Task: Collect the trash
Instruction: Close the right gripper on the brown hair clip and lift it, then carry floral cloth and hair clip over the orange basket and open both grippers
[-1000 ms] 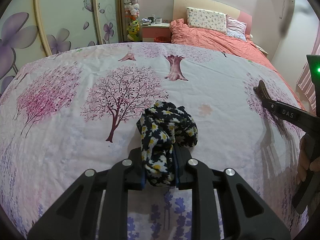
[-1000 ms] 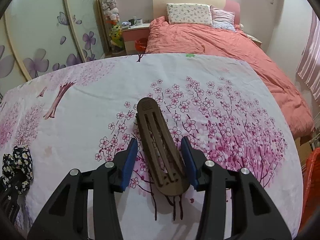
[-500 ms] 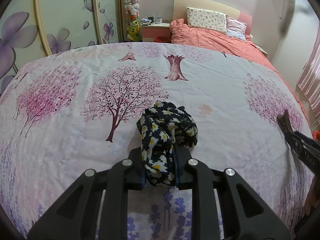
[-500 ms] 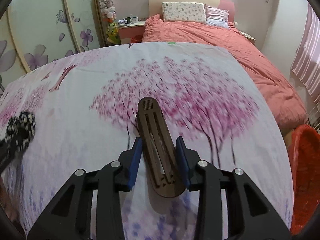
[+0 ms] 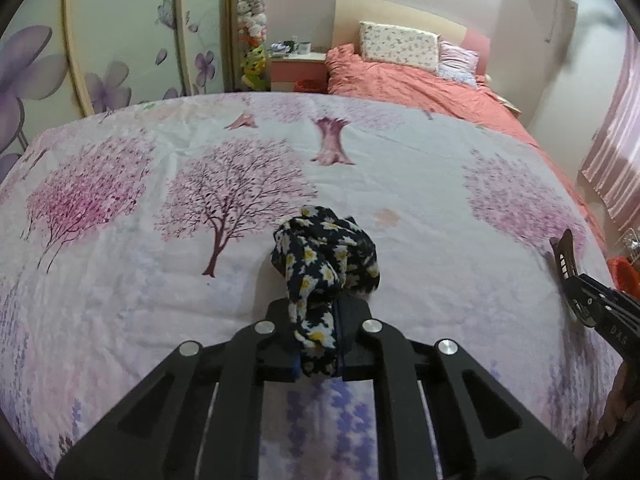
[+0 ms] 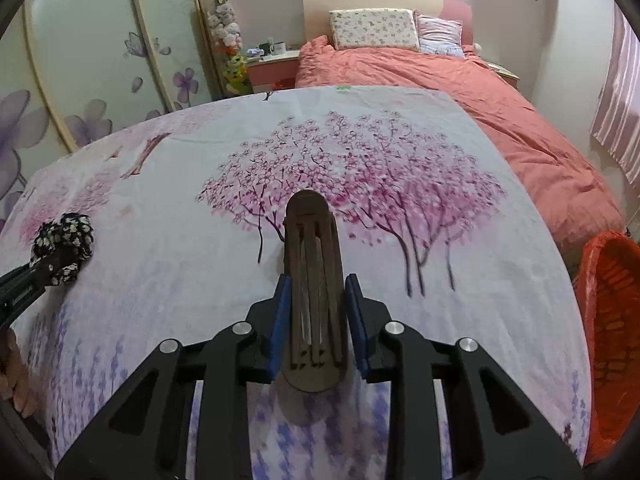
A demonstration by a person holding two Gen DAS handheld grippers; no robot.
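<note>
A bunched black cloth with yellow-and-white daisies [image 5: 326, 256] sits pinched between the pads of my left gripper [image 5: 318, 320], whose jaws are closing on it, low over the tree-print bed cover [image 5: 160, 280]. My right gripper [image 6: 316, 308] is closing its blue pads [image 6: 280, 312] on the flanks of a long brown slotted hair clip [image 6: 310, 232], which sticks out forward over the cover. In the right wrist view the left gripper [image 6: 52, 264] and its cloth [image 6: 66, 232] show at the left edge. The clip [image 5: 562, 256] appears at the right edge of the left wrist view.
An orange mesh basket [image 6: 612, 320] stands off the cover's right edge. Behind lies a second bed with a coral duvet [image 6: 480, 92] and pillows, beside a nightstand [image 6: 272, 64]. A flower-painted wardrobe [image 6: 100, 60] lines the left wall. A hand shows at the lower left [image 6: 12, 380].
The right gripper carried the clip rightward across the cover, bringing the orange basket into view, and its pads drew in against the clip. The left gripper stayed put and squeezed the cloth tighter.
</note>
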